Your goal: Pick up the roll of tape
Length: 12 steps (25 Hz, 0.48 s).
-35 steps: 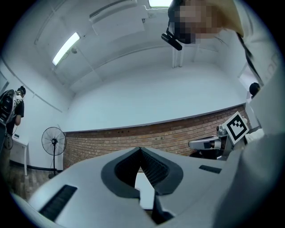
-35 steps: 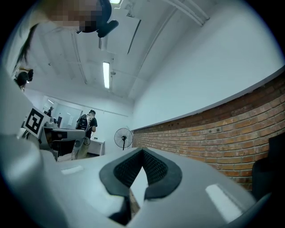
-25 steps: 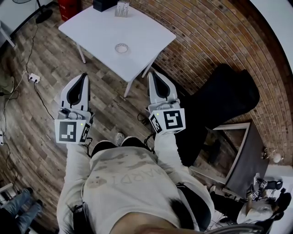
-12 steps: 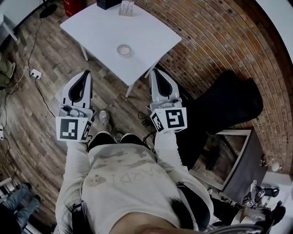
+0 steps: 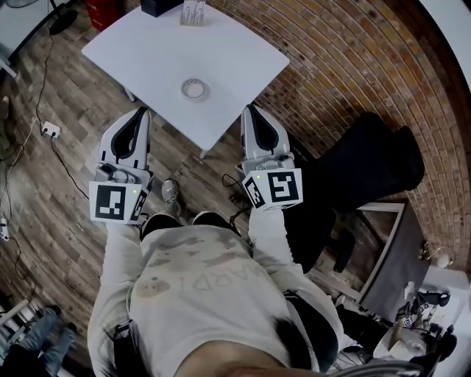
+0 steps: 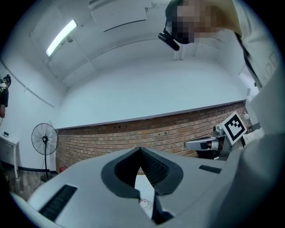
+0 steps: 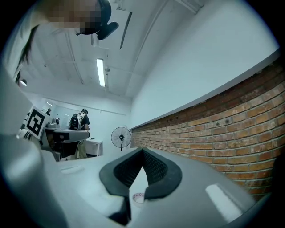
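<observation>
The roll of tape [image 5: 193, 89], a small clear ring, lies flat near the middle of the white table [image 5: 147, 51]. In the head view both grippers are held level just short of the table's near edges, the tape ahead and between them. My left gripper [image 5: 140, 112] is shut and empty, its tips meeting [image 6: 140, 149]; the tape [image 6: 143, 203] shows small through the gap below them. My right gripper [image 5: 251, 109] is shut and empty too, tips together [image 7: 143, 150], with the tape [image 7: 138, 197] seen low between its jaws.
A black box [image 5: 158, 6] and a small card holder [image 5: 193, 12] stand at the table's far edge. A brick wall [image 5: 346, 66] runs along the right, with a black bag [image 5: 368, 158] at its foot. A power strip [image 5: 50, 130] with cables lies on the wooden floor at left. A standing fan [image 6: 44, 139] is off left.
Both grippers have moved forward toward the table, still shut. The table and tape now sit closer to the jaw tips in the head view.
</observation>
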Each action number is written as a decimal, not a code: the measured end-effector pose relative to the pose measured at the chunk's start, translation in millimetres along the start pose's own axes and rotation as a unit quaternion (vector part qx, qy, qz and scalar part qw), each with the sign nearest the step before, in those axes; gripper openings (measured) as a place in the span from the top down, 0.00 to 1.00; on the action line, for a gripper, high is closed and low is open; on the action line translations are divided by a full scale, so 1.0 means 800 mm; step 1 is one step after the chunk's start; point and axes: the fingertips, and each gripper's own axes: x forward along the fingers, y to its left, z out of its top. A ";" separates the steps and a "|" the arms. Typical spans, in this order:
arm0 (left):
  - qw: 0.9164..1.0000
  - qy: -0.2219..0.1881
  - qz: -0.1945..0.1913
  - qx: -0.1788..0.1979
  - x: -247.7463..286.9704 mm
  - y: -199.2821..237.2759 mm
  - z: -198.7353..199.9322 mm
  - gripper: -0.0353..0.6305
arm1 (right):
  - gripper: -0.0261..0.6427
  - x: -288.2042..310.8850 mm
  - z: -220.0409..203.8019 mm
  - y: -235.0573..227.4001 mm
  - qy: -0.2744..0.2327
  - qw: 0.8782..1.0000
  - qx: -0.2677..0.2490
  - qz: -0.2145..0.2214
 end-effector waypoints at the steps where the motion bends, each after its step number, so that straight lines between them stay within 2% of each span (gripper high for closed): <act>1: 1.000 0.001 -0.004 0.001 0.008 0.006 -0.002 0.94 | 0.94 0.010 -0.001 -0.002 0.000 1.000 0.000 -0.002; 12: 0.998 0.021 -0.057 0.001 0.097 0.079 -0.038 0.94 | 0.94 0.111 -0.022 -0.016 0.007 0.999 0.014 -0.029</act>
